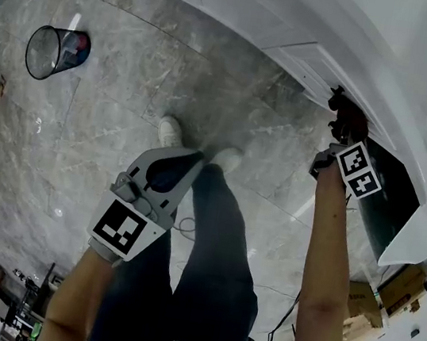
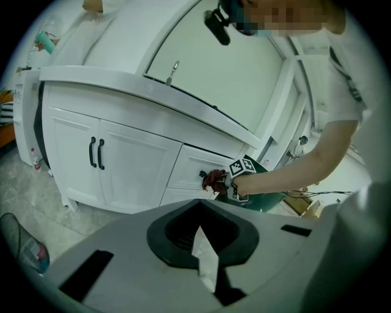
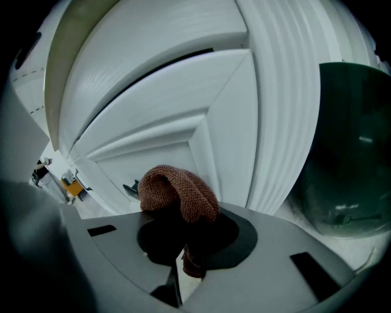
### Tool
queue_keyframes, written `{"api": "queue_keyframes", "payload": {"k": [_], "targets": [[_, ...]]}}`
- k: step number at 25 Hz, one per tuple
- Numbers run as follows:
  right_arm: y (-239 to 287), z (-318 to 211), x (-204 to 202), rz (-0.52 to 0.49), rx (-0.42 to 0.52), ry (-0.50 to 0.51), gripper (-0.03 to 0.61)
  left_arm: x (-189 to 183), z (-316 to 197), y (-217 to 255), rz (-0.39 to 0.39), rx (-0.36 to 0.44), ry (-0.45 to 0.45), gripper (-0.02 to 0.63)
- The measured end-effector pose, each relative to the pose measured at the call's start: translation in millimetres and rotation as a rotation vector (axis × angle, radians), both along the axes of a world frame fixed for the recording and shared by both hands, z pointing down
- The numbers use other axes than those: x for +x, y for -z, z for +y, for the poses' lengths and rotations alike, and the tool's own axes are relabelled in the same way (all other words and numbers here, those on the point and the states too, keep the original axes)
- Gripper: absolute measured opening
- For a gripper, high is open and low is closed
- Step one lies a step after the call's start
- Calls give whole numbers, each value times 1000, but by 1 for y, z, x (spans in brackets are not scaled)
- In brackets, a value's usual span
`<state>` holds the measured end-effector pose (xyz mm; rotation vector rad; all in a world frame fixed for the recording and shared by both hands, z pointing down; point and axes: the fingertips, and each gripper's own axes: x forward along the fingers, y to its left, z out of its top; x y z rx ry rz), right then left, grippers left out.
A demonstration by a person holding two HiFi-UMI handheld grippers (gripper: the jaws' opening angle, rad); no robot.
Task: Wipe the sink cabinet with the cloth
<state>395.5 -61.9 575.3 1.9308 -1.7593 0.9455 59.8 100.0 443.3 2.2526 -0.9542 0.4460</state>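
The wiping step is under way. The right tool (image 1: 339, 120) is clenched on the reddish-brown knitted cloth (image 3: 180, 192), which bulges out ahead of the jaws in a folded wad. The wad is pressed to the white sink cabinet (image 2: 134, 159) on the panelled drawer front (image 3: 153, 122), just under the front edge of the white surface (image 2: 122, 82) and close to the drawer's small black pull (image 2: 203, 174). From the left gripper view the cloth sits at the end of the drawer nearer the dark green glossy panel (image 3: 354, 153), away from the doors.

The left tool (image 1: 195, 159) hangs low over the grey marbled floor (image 1: 127, 104), well apart from the cabinet. Its jaws are drawn together with nothing between them, and it plays no part at present.

The next move, as I judge it, calls for sliding the cloth along the drawer front with steady pressure, working round the pull instead of snagging on it. After that the doors and the lower rail remain to be wiped.

By count there are one cloth, two tools, two cabinet doors carrying two black bar handles (image 2: 96, 153) side by side, one drawer pull in view, and one black wire-mesh wastebasket (image 1: 51, 52) standing on the floor.
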Motion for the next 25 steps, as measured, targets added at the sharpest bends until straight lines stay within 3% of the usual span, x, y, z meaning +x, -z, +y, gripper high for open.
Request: {"api": "queue_keyframes", "payload": {"k": [16,25], "targets": [[50,-12,-56,141,22,84,55,-34,-8,17,50,32,23,11],[55,-21,-95,147,23,134,55,-65,6,11,56,16,77,11]]}}
